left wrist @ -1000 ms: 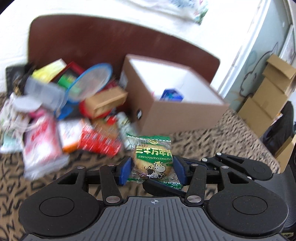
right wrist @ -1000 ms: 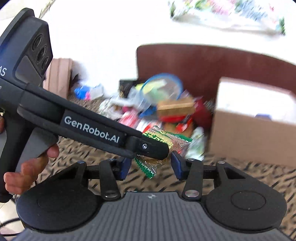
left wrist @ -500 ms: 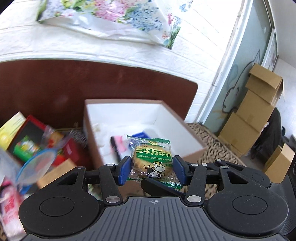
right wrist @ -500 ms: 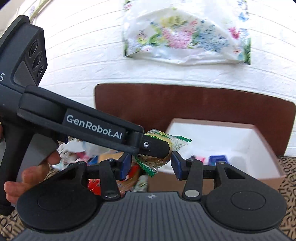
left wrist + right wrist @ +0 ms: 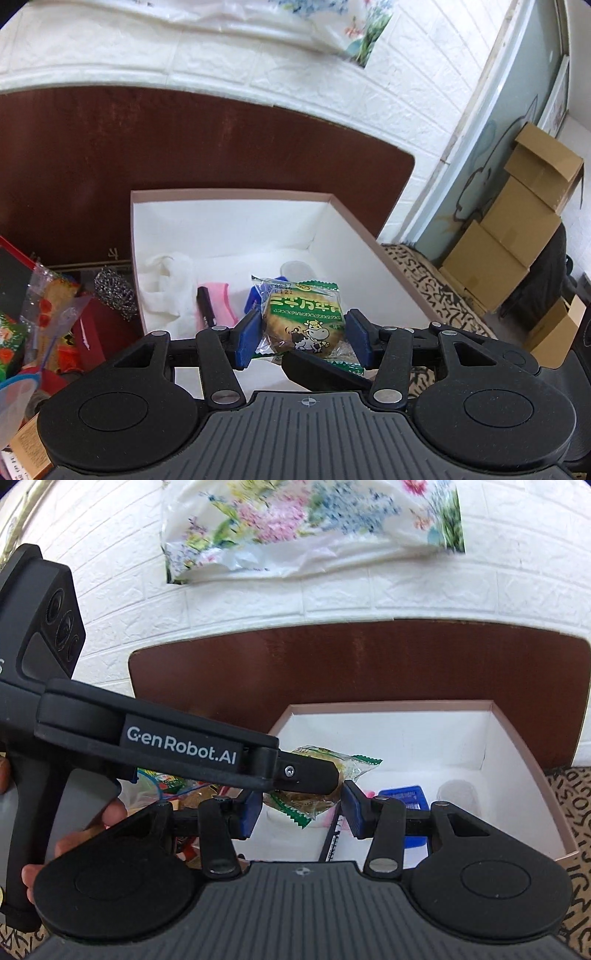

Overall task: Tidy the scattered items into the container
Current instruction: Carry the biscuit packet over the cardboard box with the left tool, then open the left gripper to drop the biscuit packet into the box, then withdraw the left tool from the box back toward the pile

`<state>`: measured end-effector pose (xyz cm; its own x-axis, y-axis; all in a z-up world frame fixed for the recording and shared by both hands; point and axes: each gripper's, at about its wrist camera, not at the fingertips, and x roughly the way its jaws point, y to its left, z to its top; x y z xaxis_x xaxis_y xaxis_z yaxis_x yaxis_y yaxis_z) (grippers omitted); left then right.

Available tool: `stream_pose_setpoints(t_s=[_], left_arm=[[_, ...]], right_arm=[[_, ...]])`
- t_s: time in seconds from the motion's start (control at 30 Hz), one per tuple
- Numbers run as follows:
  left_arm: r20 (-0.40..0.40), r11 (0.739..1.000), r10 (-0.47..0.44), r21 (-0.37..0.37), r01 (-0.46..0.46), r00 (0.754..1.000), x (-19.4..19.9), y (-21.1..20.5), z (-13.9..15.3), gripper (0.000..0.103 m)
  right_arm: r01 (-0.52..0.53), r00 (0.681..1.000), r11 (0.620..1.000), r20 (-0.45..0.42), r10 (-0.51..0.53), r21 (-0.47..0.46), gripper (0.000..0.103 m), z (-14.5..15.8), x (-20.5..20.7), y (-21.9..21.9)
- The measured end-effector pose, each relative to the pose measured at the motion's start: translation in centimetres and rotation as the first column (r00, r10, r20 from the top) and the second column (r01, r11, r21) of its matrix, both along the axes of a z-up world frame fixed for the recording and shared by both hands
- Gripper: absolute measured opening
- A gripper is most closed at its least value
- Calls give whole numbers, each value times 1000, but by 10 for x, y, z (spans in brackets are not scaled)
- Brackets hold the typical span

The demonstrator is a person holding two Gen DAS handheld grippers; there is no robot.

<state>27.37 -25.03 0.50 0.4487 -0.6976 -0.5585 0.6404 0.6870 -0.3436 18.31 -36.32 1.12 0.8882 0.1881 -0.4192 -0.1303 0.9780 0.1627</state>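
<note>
My left gripper (image 5: 302, 338) is shut on a green-wrapped biscuit packet (image 5: 303, 320) with a cow picture and holds it above the open box (image 5: 373, 254), which is white inside. My right gripper (image 5: 302, 810) stands just behind the left one. Its blue pads (image 5: 350, 808) sit to either side of the packet (image 5: 328, 766), and I cannot tell whether they press on it. The left gripper's arm (image 5: 184, 744) crosses the right wrist view. Inside the box lie a white cloth (image 5: 166, 284), a pink item (image 5: 218, 299), a black pen (image 5: 205, 306) and a blue packet (image 5: 402, 797).
A heap of loose snack packets (image 5: 48, 314) and a steel scourer (image 5: 112, 291) lie left of the box on the patterned cloth. A brown board (image 5: 184, 166) stands behind the box against the white brick wall. Cardboard cartons (image 5: 517, 229) are stacked at the right.
Both grippers have risen from beside the heap and moved right with the biscuit packet, which now hangs over the inside of the box.
</note>
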Motion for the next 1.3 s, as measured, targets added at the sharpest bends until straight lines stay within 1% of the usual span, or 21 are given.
stream_pose_setpoints(t_s=[0.3, 0.43, 0.8, 1.07, 1.13, 1.17, 1.2, 1.23, 1.3], left_arm=[[-84, 999, 8, 35, -5, 996, 30, -20, -38, 63], [-85, 999, 6, 54, -1, 996, 35, -26, -46, 63], [-101, 995, -3, 97, 13, 995, 46, -39, -63, 65], [-105, 995, -9, 98, 19, 994, 47, -42, -69, 66], [-93, 996, -12, 88, 20, 996, 45, -40, -67, 70], [-82, 997, -12, 81, 19, 997, 43, -39, -66, 79], [-66, 997, -16, 71, 21, 998, 41, -38, -64, 84], [-51, 998, -20, 65, 23, 999, 38, -37, -61, 89], [-20, 998, -18, 59, 19, 1000, 32, -35, -55, 93]], right_arm=[[1, 996, 999, -86, 2, 32, 53, -28, 27, -16], [1, 994, 999, -114, 4, 46, 53, -34, 35, -21], [-5, 987, 999, -158, 12, 40, 53, -47, 46, -29], [-1, 987, 999, -158, 8, 40, 54, -51, 49, -31], [6, 988, 999, -152, 0, 39, 56, -50, 48, -31], [11, 989, 999, -147, -5, 41, 63, -49, 47, -31], [17, 990, 999, -140, -10, 43, 71, -48, 46, -32], [22, 991, 999, -129, -16, 42, 74, -47, 44, -32], [28, 993, 999, -111, -24, 37, 79, -43, 42, -33]])
